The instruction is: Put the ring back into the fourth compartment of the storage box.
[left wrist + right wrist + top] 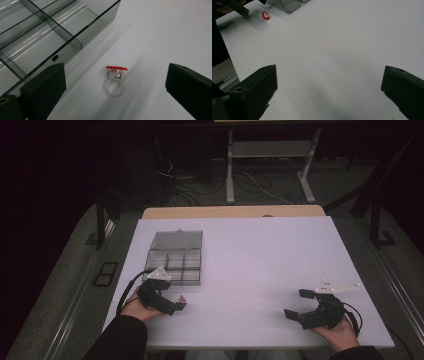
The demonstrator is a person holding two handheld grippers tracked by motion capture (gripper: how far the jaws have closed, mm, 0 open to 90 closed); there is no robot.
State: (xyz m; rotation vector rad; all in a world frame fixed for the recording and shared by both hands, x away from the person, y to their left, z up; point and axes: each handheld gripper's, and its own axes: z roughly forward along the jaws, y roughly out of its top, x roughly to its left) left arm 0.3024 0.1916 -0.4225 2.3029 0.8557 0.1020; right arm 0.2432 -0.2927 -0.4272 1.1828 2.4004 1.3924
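Observation:
A small clear plastic ring with a red top lies on the white table, just in front of the smoky clear compartment box. My left gripper is open, its jaws set wide to either side of the ring without touching it. From above, the left gripper sits at the near left by the ring, below the box. My right gripper is open at the near right over bare table. The right gripper view shows the ring far off at top left.
The box's lid lies folded back behind its compartments. The white table surface stretches between the two grippers. Beyond the table's far edge stand a desk frame and loose cables on the floor.

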